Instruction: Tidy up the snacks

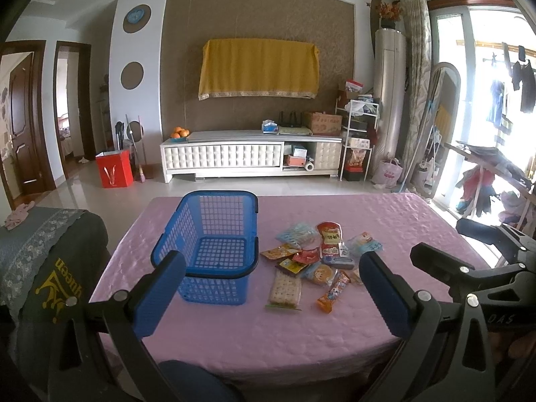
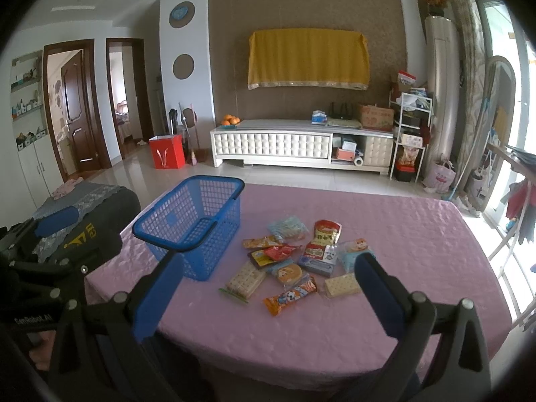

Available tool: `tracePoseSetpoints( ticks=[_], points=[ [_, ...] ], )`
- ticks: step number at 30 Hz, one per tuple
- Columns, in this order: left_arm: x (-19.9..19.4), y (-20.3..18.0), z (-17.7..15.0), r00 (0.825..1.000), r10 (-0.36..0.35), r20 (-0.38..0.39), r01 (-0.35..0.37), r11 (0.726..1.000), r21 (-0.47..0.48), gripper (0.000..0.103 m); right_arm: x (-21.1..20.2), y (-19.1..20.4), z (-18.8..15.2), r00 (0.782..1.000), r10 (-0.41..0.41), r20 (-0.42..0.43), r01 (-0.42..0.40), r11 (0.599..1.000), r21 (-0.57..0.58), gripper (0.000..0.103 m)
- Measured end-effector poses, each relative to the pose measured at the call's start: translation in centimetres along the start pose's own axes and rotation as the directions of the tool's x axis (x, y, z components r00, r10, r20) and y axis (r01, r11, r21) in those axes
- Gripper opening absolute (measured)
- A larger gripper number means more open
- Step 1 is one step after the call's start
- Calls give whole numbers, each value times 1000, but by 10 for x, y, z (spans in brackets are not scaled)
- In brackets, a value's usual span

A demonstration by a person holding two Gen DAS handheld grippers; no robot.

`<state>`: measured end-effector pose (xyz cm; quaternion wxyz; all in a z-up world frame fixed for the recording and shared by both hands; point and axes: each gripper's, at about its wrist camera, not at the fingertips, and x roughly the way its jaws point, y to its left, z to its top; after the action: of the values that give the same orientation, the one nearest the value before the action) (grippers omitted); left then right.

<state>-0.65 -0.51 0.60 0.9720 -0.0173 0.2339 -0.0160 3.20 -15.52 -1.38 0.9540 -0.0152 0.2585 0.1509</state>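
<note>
— Two grippers, both held above the near edge of the table. How do they stand?

— The left gripper has its blue pads spread wide with nothing between them. The right gripper is the same: fingers far apart, holding nothing.

— Where are the snacks?

— A loose pile of snack packets lies on the pink tablecloth, about mid-table and slightly toward the near side. Some packets overlap. Nearest the near edge are a cracker pack and an orange wrapped bar; a second cracker pack lies at the right of the pile, and a red pouch at the far side.

— And the basket?

— The blue basket stands upright just left of the pile, near the table's left edge, with nothing in it. A narrow strip of cloth separates it from the closest packets.

— Open room?

— Bare cloth to the right of the pile and beyond it to the far edge, plus a band along the near edge. A covered seat sits just off the left edge.
</note>
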Motion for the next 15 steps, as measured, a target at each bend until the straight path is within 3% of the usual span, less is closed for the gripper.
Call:
tracePoseSetpoints(
  ticks=[15],
  points=[
    [-3, -1, -1, 1000, -2, 1, 2, 1000, 0, 103, -2, 2, 1, 1000, 0, -10, 0, 1000, 1, 103]
  ],
)
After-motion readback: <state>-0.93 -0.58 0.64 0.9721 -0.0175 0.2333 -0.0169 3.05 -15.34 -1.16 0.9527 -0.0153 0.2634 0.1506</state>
